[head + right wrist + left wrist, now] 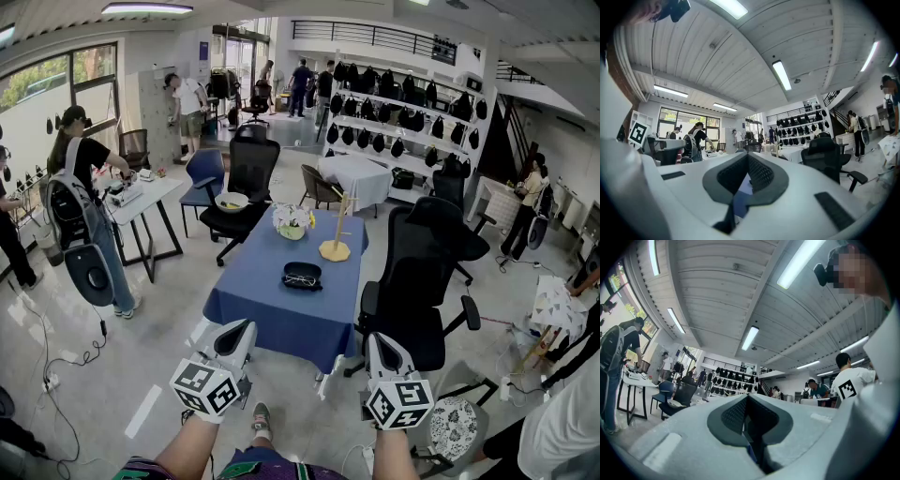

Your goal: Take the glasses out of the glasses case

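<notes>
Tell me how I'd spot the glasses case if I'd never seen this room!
Find the blue-clothed table in the middle of the room. The glasses case lies on it, nearest us. It is low, black and oval, unlike the tall wooden stand and the flowers behind it.

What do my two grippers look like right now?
Both match: the left gripper and right gripper have white moulded shells, dark ribbed pads lining the jaws, and a cube with black-and-white square markers at the rear. No cables show. Forearms are bare, without sleeves.
</notes>
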Motion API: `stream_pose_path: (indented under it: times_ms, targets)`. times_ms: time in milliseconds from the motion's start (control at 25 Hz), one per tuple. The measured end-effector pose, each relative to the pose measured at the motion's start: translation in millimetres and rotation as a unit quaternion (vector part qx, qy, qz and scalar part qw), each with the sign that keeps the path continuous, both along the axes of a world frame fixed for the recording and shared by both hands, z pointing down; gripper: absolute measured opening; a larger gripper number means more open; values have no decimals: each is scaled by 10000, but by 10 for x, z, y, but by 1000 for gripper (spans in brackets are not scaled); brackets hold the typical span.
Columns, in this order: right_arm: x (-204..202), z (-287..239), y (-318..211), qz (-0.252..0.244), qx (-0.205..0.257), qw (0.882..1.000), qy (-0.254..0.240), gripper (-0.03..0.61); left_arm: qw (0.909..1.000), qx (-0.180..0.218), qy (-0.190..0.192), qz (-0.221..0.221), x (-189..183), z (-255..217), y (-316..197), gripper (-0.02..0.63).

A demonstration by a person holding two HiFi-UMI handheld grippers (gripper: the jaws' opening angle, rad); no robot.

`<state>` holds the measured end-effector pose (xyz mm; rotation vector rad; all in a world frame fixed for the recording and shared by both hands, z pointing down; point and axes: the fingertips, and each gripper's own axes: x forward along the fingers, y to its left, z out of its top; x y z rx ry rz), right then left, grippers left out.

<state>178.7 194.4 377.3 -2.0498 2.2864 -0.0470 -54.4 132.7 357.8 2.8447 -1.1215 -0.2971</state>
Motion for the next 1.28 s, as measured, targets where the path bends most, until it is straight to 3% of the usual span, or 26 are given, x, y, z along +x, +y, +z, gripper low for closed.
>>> stream_pose_path:
  times_ms: [560,1280]
  targets:
    - [-31,23,-24,2,-23,9999,100,0,10000,-30,-6,27,10,-6,-16,15]
    - [-78,-21,-363,-159,42,9996,-230,2,9999,-11,-144,44,20,-33,-286,15]
